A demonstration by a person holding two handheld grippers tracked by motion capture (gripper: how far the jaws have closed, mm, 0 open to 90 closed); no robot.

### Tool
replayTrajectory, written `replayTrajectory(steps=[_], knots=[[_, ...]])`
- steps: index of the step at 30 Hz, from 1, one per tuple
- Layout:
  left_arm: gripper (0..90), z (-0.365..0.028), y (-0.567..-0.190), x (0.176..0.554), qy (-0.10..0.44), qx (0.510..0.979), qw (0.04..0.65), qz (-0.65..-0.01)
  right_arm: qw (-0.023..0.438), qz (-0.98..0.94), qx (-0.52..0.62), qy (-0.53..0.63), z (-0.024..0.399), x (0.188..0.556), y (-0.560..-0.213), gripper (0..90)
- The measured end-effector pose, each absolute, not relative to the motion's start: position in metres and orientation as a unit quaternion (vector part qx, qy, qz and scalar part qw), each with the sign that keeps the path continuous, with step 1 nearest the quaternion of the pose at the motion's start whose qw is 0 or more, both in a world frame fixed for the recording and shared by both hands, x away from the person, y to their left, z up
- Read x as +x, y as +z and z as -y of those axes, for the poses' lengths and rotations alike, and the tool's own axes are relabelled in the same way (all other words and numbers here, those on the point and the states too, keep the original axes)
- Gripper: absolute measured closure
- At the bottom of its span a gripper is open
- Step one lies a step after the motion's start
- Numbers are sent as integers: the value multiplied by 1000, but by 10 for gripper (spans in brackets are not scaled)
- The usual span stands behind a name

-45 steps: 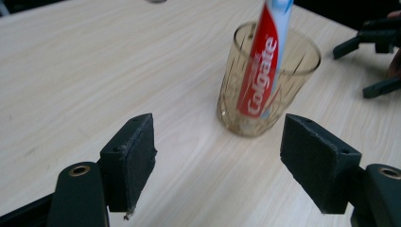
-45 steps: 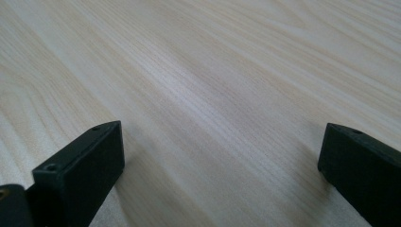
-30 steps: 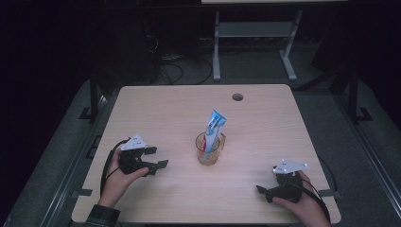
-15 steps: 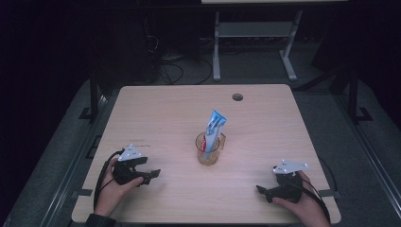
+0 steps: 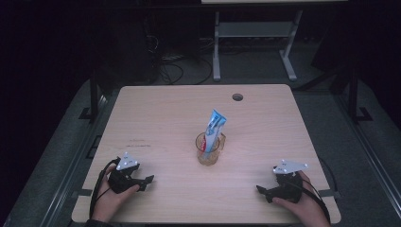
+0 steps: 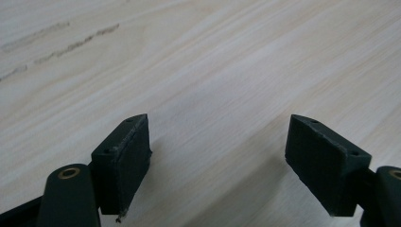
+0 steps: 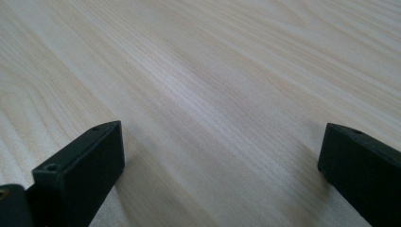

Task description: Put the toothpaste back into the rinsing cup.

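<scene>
**A:** High view first: where did the toothpaste tube (image 5: 215, 128) sit?

**B:** It stood in the glass cup (image 5: 209, 150) near the middle of the bench (image 5: 165, 113). Its long axis ran nearly upright, leaning a little toward the far right, with the crimped end up above the rim. The lower part sat inside the glass.

**A:** And the claws?

**B:** Both were low at the near edge, well apart from the cup. The left claw (image 5: 147, 179) lay to the cup's near left, its tips aimed toward the right. The right claw (image 5: 261, 190) lay to the near right, its tips aimed left. The cup stood between them and farther from the person.

**A:** Spread or pressed together?

**B:** Spread, both of them. In the left gripper view the two black pads (image 6: 124, 161) stood wide with bare wood between. The right gripper view showed the same, pads (image 7: 85, 168) at the edges of the frame and nothing pinched.

**A:** Which hand was nearer?

**B:** I judged it close to even, the left perhaps slightly nearer. Either one would have had to travel forward and inward, then rise to meet the tube above the rim, closing across its flat width.
</scene>
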State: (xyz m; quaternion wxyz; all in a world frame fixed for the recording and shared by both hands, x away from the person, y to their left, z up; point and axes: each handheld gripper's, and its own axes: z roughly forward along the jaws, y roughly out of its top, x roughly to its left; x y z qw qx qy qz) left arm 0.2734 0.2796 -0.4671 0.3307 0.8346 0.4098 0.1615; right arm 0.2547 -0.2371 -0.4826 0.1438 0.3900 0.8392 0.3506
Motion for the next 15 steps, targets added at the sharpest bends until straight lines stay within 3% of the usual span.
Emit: replayTrajectory(steps=[7,15], knots=[[151,-283,-473,270,176,827,346,-407,144,-839,390,350,237,255,-483,5],[140,-284,-475,269,180,824,353,-405,145,-840,389,350,237,254,-483,5]])
